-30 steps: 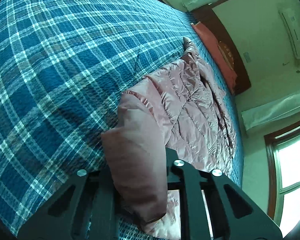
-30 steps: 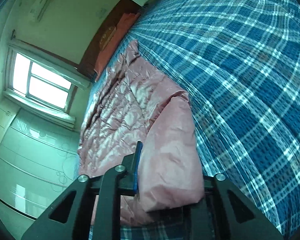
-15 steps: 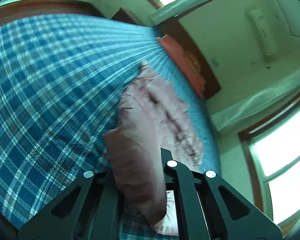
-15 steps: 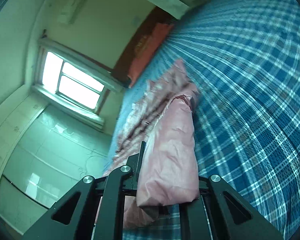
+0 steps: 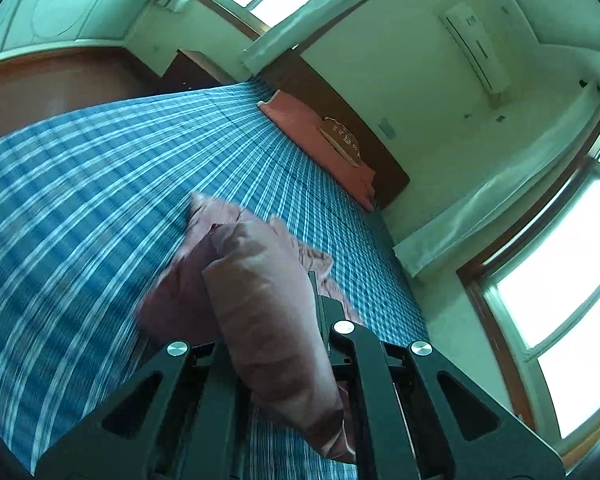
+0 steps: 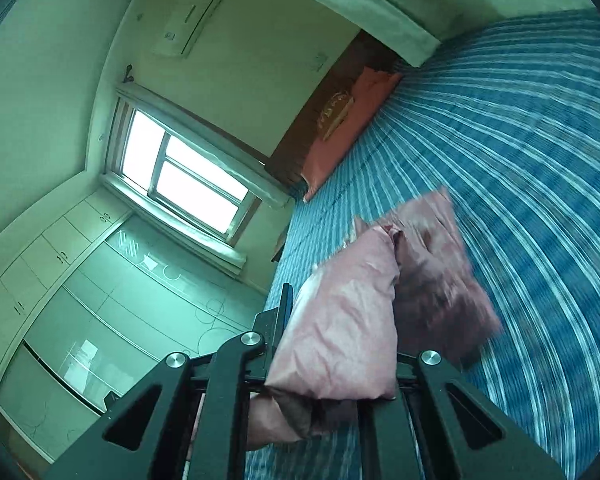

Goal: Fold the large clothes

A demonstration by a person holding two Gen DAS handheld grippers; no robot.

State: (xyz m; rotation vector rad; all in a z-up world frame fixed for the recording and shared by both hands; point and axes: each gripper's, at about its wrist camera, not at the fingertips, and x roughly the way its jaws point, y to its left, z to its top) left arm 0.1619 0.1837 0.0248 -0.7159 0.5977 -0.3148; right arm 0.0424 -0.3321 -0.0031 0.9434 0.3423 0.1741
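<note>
A pink quilted jacket [image 5: 260, 304] hangs lifted over the blue plaid bed [image 5: 100, 184]. My left gripper [image 5: 276, 320] is shut on a puffy edge of the jacket, which bulges between its black fingers. In the right wrist view my right gripper [image 6: 340, 320] is shut on another edge of the same jacket [image 6: 340, 320], with the rest of it [image 6: 440, 272] drooping to the right above the bed [image 6: 520, 160]. Both views are blurred by motion. Most of the jacket's body is hidden behind the held folds.
A salmon pillow [image 5: 312, 132] lies at the dark wooden headboard [image 5: 364, 136]. Windows [image 5: 572, 280] and an air conditioner [image 5: 476, 48] are on the walls. A mirrored wardrobe [image 6: 100, 312] stands beside the bed.
Both grippers have risen and tilted up with the jacket; it has come off the bed and bunched up. More wall and window now show.
</note>
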